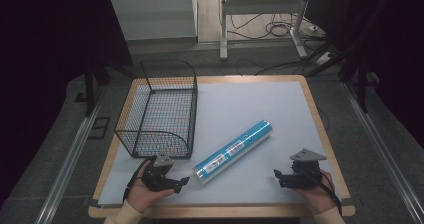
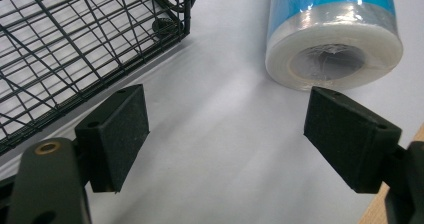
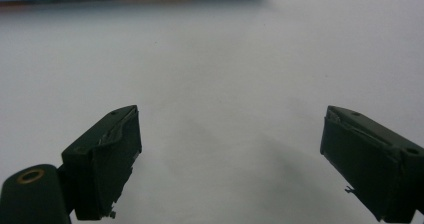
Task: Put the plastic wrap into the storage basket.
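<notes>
left gripper [image 2: 227, 134] has its jaws spread, nothing between them, just short of the roll [image 1: 233, 152]; right gripper [image 3: 230, 159] is spread too. roll: a long cylinder, blue wrap with white label, clear film over the end, lying aslant on the white mat [image 1: 250, 104] beside the wire basket [image 1: 159, 109].
</notes>
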